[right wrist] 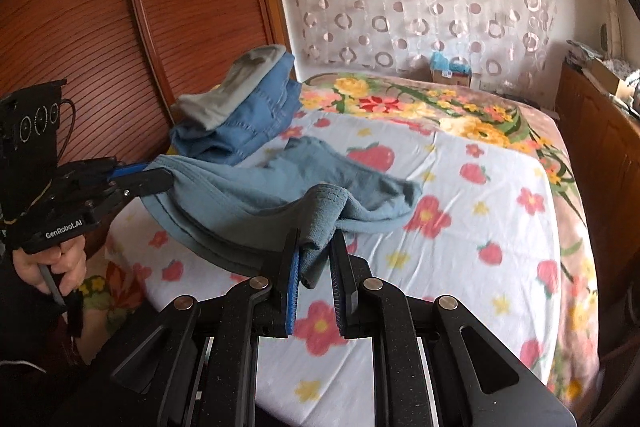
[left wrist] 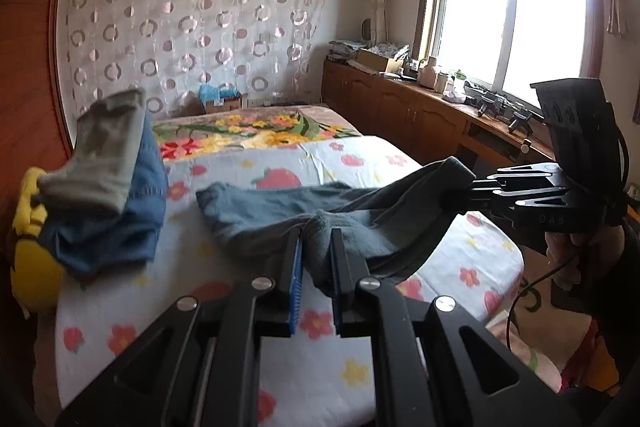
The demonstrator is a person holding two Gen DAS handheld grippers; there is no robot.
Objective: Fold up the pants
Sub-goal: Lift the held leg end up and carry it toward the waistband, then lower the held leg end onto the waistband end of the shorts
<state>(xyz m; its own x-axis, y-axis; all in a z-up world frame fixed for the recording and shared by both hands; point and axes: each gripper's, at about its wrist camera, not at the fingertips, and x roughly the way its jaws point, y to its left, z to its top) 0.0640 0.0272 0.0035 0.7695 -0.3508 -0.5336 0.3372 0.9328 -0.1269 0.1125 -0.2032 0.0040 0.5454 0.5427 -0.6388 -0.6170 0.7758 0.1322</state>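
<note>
Blue-grey pants hang above the flowered bed, held at two spots along one edge; their far end trails on the sheet. My left gripper is shut on a bunched corner of the pants. It also shows in the right wrist view, at the left. My right gripper is shut on the other bunched corner. It also shows in the left wrist view, at the right. The pants sag between the two grippers.
A stack of folded clothes, grey on blue denim, lies at the bed's left side, beside a yellow pillow. The bed sheet has flower prints. Wooden cabinets stand right, a wardrobe left.
</note>
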